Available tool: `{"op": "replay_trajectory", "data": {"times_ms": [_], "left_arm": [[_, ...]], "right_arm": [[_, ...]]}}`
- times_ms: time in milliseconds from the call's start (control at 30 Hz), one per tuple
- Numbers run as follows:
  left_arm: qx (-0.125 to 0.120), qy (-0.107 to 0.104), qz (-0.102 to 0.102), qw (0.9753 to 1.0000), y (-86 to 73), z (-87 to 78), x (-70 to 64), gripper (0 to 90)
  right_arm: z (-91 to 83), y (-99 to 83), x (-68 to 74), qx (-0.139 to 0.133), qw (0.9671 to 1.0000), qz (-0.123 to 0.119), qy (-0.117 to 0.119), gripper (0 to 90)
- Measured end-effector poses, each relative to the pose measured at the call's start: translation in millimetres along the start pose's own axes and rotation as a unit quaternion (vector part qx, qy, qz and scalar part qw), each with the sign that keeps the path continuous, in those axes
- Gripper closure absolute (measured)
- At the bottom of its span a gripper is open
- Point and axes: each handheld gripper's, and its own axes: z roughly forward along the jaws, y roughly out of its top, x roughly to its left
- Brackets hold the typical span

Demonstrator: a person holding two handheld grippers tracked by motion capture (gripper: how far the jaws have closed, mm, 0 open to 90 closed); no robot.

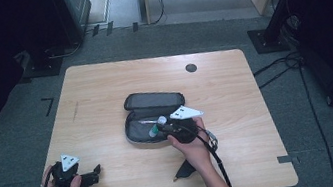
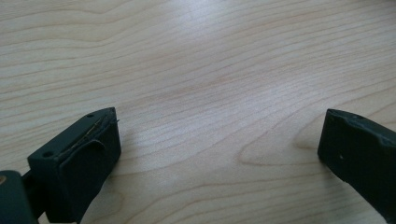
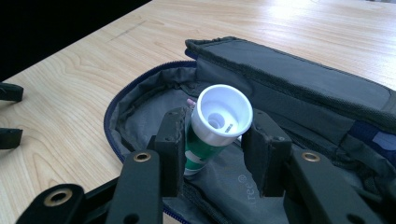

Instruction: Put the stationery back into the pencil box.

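The right gripper (image 3: 212, 149) has its two black jaws pinched on a small tube (image 3: 205, 140) with a green body and a wide white cap, cap end pointing up toward the camera; the tube hangs over the open lower half of a dark zippered pouch (image 3: 299, 88), whose grey lining and blue zip edge curve around behind it, the padded lid folded back on the far side; from the high view the right gripper (image 1: 162, 127) sits over the pouch (image 1: 153, 100) near the middle of the pale wooden table (image 1: 102, 83), the tube (image 1: 156, 128) poking out at the pouch's near half; a black object (image 1: 187, 170) lies on the table just beside the right forearm; well apart, at the near left corner, the left gripper (image 1: 94, 175) rests low with its jaws spread wide over bare wood (image 2: 210, 79), nothing between them.
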Motion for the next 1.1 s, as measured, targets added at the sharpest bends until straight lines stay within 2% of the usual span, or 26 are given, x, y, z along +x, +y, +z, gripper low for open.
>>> {"op": "replay_trajectory", "data": {"times_ms": [100, 167, 233, 367, 533, 700, 900, 1000, 1100], "left_arm": [[0.001, -0.001, 0.002, 1.0, 0.3, 0.2, -0.1, 0.0], [0.001, -0.002, 0.001, 1.0, 0.2, 0.0, 0.0, 0.0], [0.001, -0.001, 0.001, 1.0, 0.3, 0.1, -0.1, 0.0], [0.001, -0.001, 0.002, 1.0, 0.3, 0.1, -0.2, 0.0], [0.001, -0.001, 0.002, 1.0, 0.3, 0.2, -0.2, 0.0], [0.001, -0.001, 0.002, 1.0, 0.3, 0.2, -0.3, 0.0], [-0.001, -0.001, 0.0, 1.0, 0.2, 0.5, -0.7, 0.0], [-0.001, -0.001, 0.0, 1.0, 0.2, 0.5, -0.7, 0.0], [0.001, -0.001, 0.003, 1.0, 0.3, 0.2, -0.3, 0.0]], "right_arm": [[-1.5, 1.3, -3.2, 0.006, 0.9999, 0.004, 0.007, 63.6], [-5.4, 4.7, -4.8, 0.009, 1.0, -0.001, 0.002, 64.6], [-9.4, 8.1, -8.2, 0.009, 0.9999, 0.004, 0.005, 64.6], [-15.2, 10.6, -14.2, 0.015, 0.9999, 0.008, -0.004, 67.6], [-15.2, 9.0, -16.9, 0.028, 0.9995, 0.001, -0.015, 67.6], [-10.6, 6.5, -15.2, 0.04, 0.9991, 0.0, -0.015, 67.9], [-18.8, 9.2, -12.5, 0.018, 0.9996, 0.007, -0.019, 67.6], [-28.7, 9.5, -10.2, 0.002, 0.9998, 0.011, -0.019, 63.7], [-38.2, 8.2, -8.2, -0.01, 0.9994, 0.012, -0.032, 58.8]]}}
